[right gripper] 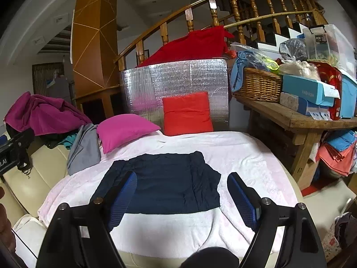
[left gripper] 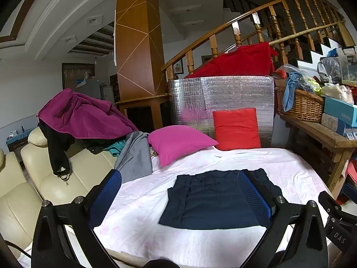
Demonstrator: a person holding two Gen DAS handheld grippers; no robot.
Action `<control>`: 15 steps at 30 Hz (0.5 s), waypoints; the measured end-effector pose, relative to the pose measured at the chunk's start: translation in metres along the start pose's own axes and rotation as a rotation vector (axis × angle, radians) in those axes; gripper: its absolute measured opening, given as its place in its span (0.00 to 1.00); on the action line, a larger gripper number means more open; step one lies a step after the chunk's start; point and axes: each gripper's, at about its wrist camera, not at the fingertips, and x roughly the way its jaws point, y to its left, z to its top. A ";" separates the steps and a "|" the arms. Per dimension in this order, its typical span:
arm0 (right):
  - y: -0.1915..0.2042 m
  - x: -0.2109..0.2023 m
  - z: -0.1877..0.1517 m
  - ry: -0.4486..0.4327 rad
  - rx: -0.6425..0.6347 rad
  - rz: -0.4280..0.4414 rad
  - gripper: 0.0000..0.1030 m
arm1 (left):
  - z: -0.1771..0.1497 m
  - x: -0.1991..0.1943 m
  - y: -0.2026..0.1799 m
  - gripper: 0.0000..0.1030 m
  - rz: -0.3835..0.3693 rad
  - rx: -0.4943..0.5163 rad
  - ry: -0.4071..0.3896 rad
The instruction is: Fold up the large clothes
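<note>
A dark navy garment (left gripper: 212, 201) lies folded flat into a rough rectangle on the pale pink blanket (left gripper: 138, 203); it also shows in the right wrist view (right gripper: 165, 183) on the same blanket (right gripper: 245, 156). My left gripper (left gripper: 179, 178) is open and empty, held above the near left part of the blanket. My right gripper (right gripper: 181, 179) is open and empty, held above the garment's near edge. Neither gripper touches the cloth.
A magenta pillow (left gripper: 178, 143) and a red pillow (left gripper: 236, 129) lie at the far end against a silver foil panel (left gripper: 223, 98). A grey garment (left gripper: 136, 156) and purple jacket (left gripper: 82, 114) drape over the cream sofa (left gripper: 53, 178). A wooden bench (right gripper: 296, 120) with a basket stands right.
</note>
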 end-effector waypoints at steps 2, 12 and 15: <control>-0.001 0.000 0.001 -0.001 0.001 0.000 0.83 | 0.000 -0.002 0.000 1.00 -0.004 -0.002 -0.004; -0.003 -0.001 0.003 -0.001 0.011 0.007 0.83 | 0.002 -0.008 -0.003 1.00 -0.020 0.012 -0.020; -0.003 -0.002 0.003 -0.006 0.016 0.004 0.83 | 0.002 -0.009 -0.003 1.00 -0.018 0.011 -0.022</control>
